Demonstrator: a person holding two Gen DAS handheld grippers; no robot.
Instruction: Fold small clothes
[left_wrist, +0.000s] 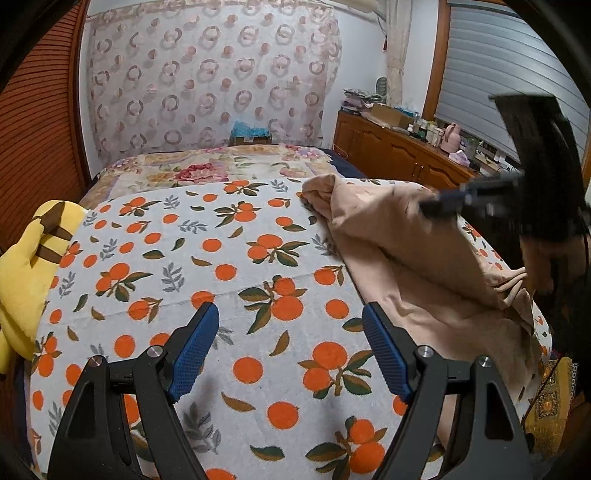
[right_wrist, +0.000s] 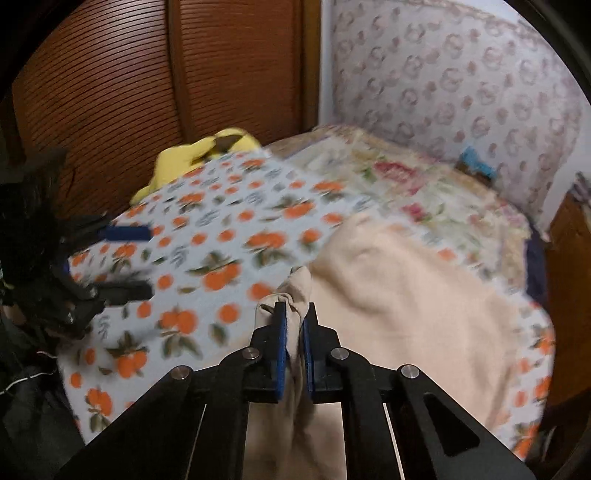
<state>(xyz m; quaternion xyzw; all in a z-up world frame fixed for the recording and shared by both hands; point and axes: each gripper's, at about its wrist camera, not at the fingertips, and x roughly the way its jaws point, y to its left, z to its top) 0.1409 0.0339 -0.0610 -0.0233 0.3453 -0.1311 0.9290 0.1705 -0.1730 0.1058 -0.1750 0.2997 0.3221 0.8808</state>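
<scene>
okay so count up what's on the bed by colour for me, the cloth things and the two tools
Beige garment: 1
Orange-print cover: 1
Floral quilt: 1
Yellow plush toy: 1
Black tools with blue pads: 2, the left tool open over the cover, the right tool shut on the garment
Total: 6

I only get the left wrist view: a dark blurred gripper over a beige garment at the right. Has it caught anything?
Observer: Yes. The right gripper is shut on a bunched fold of the beige garment.
Operator: Which part of the cloth?
Observer: Its near edge; the fold hangs down between the pads.
Operator: And my own gripper, how does it look from over there?
Observer: The left gripper is open, jaws wide apart over the orange-print cover, with nothing between them.
</scene>
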